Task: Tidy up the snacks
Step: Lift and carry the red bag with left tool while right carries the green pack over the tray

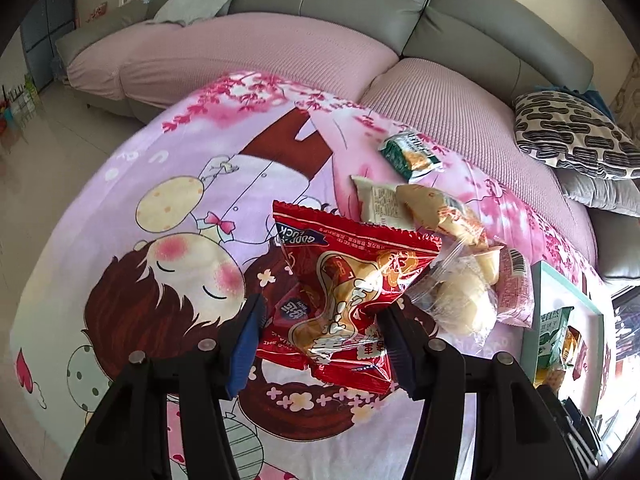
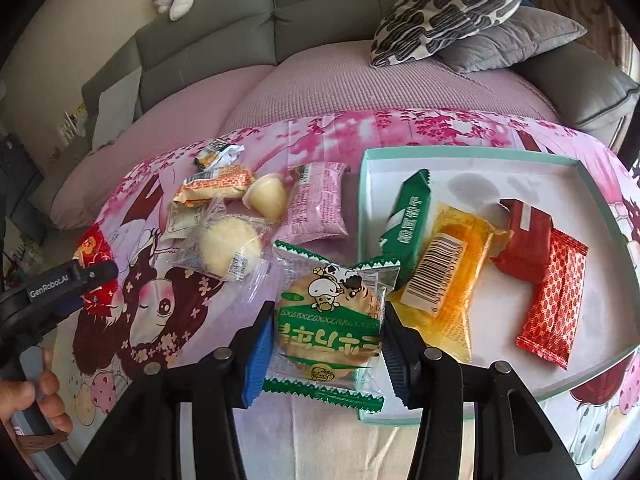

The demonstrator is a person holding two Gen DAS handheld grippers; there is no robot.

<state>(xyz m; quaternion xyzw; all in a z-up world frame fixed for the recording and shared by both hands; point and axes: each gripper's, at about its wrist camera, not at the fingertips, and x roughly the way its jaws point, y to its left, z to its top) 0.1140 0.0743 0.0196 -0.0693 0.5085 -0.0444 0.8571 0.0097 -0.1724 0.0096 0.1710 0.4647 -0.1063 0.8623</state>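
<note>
My left gripper (image 1: 322, 336) is shut on a red snack bag (image 1: 348, 288), holding it above the cartoon-print cloth; it also shows in the right wrist view (image 2: 96, 270). My right gripper (image 2: 326, 344) is shut on a green-and-white cracker packet (image 2: 328, 320) at the left edge of the teal-rimmed white tray (image 2: 472, 156). The tray holds a green bar (image 2: 408, 220), an orange packet (image 2: 448, 276), a dark red packet (image 2: 524, 236) and a red patterned packet (image 2: 552, 296). Loose snacks lie on the cloth: a round bun (image 2: 228, 248), a pink packet (image 2: 316, 204), a jelly cup (image 2: 268, 196).
A grey sofa with pink seat covers (image 2: 320, 80) stands behind the table. Patterned and grey cushions (image 2: 452, 8) lie at its right. A green packet (image 1: 412, 156) and beige packets (image 1: 384, 200) lie far on the cloth. A hand (image 2: 40, 396) holds the left gripper's handle.
</note>
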